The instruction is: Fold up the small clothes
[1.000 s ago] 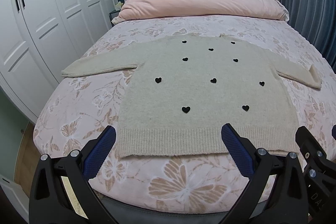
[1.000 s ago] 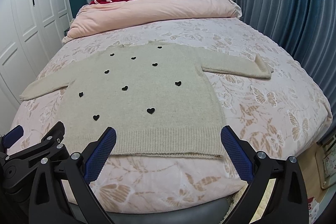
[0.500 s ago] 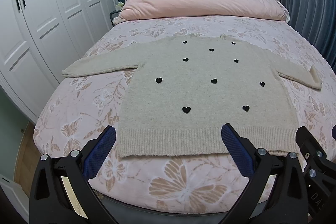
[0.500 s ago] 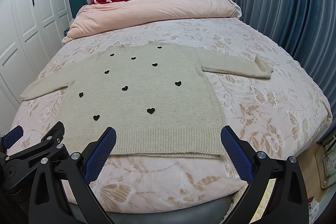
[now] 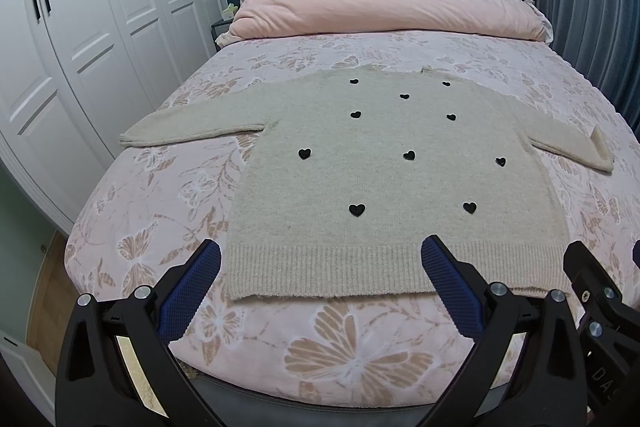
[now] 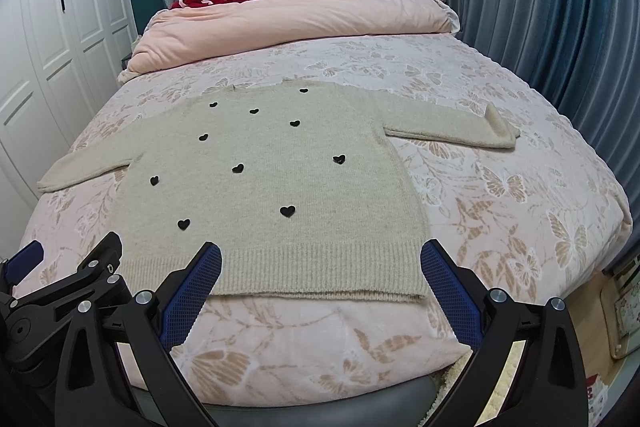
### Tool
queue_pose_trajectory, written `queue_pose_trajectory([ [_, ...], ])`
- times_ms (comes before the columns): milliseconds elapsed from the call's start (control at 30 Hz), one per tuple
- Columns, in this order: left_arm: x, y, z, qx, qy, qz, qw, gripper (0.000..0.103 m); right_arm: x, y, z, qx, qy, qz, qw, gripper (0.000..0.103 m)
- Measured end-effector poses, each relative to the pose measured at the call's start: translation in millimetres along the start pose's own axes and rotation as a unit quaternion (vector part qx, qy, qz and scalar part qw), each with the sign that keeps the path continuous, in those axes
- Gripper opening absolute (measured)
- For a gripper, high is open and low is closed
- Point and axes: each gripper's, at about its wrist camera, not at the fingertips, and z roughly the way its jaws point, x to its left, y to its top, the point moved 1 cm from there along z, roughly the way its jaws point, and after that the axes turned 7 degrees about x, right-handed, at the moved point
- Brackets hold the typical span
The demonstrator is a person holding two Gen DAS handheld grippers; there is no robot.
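Nearest us, the left gripper [image 5: 320,267] and right gripper [image 6: 320,267] hover with fingers spread wide, holding nothing, just short of the ribbed hem. The beige knit sweater [image 5: 384,183] (dotted with small black hearts) lies flat, face up, on the floral bed [image 5: 344,351], both sleeves stretched outward, the right cuff turned up. Beyond it a pink duvet [image 5: 384,7] is heaped.

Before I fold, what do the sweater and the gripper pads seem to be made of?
Sweater: probably soft matte knit, wool or acrylic; the hem is ribbed and the surface fuzzy. Left gripper pads: likely blue rubber or plastic, with a fine grid texture.
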Motion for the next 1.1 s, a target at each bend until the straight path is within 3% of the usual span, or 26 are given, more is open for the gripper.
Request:
queue_pose_trajectory([
  [633, 9, 2, 5, 0.004, 0.003, 0.001, 1.0000, 0.098, 0, -3, 4, 0.005, 0.002, -0.001, 1.000, 0.098],
  [767, 10, -1, 19, 0.025, -0.013, 0.002, 0.9996, 0.098, -11, 1, 18, 0.013, 0.035, -0.010, 0.999, 0.098],
  [900, 25, 3, 40, 0.046, -0.034, -0.024, 0.9981, 0.098, -71, 25, 52, 0.017, 0.043, 0.027, 0.999, 0.098],
  [1000, 39, 7, 58, 0.049, -0.045, -0.047, 0.9967, 0.098, -150, 54, 93, 0.029, 0.045, 0.101, 0.993, 0.098],
  [1100, 45, 13, 78, 0.049, -0.050, -0.066, 0.9954, 0.098, -236, 88, 141, 0.038, 0.047, 0.190, 0.980, 0.097],
])
